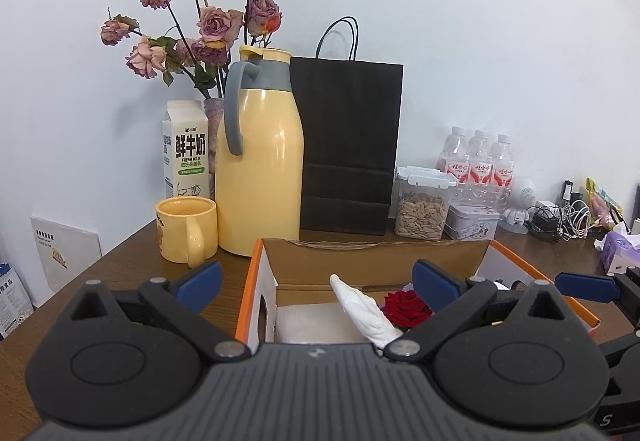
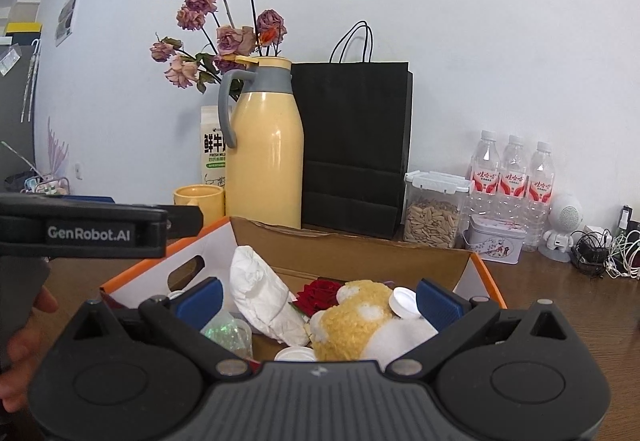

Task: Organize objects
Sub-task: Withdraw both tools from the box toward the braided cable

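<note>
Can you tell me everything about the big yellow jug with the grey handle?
The tall pale-yellow thermos jug looks like glossy plastic. It has a rounded body, a grey collar around the neck, a grey looped handle on its left side and a yellow lid with a small spout. It stands upright on the brown wooden table, lid shut, behind the open cardboard box, between a yellow ceramic mug and a black paper bag. Neither gripper touches it.
</note>
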A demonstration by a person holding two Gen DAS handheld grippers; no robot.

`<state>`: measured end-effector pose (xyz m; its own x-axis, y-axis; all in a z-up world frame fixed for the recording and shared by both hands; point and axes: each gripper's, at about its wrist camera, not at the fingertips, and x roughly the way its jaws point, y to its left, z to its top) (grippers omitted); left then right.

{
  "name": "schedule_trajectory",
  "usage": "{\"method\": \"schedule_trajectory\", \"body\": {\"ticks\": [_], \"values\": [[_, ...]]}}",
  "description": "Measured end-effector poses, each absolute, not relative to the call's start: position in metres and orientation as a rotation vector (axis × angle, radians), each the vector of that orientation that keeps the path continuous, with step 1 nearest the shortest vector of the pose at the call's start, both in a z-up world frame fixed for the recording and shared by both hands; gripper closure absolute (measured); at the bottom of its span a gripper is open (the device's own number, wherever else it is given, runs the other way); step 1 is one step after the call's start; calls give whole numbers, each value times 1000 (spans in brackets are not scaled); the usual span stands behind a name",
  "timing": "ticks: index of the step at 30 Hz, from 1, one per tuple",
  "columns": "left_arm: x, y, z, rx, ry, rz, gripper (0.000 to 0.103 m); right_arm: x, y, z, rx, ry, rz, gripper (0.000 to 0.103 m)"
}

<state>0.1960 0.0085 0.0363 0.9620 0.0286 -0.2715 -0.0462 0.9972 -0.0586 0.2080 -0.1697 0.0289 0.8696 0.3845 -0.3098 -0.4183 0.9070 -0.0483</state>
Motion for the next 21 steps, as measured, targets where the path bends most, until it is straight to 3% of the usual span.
{"method": "schedule_trajectory", "body": {"ticks": [21], "values": [[156, 21, 39, -28, 323, 44, 0, 175, -191, 19, -201, 403, 462, 0]]}}
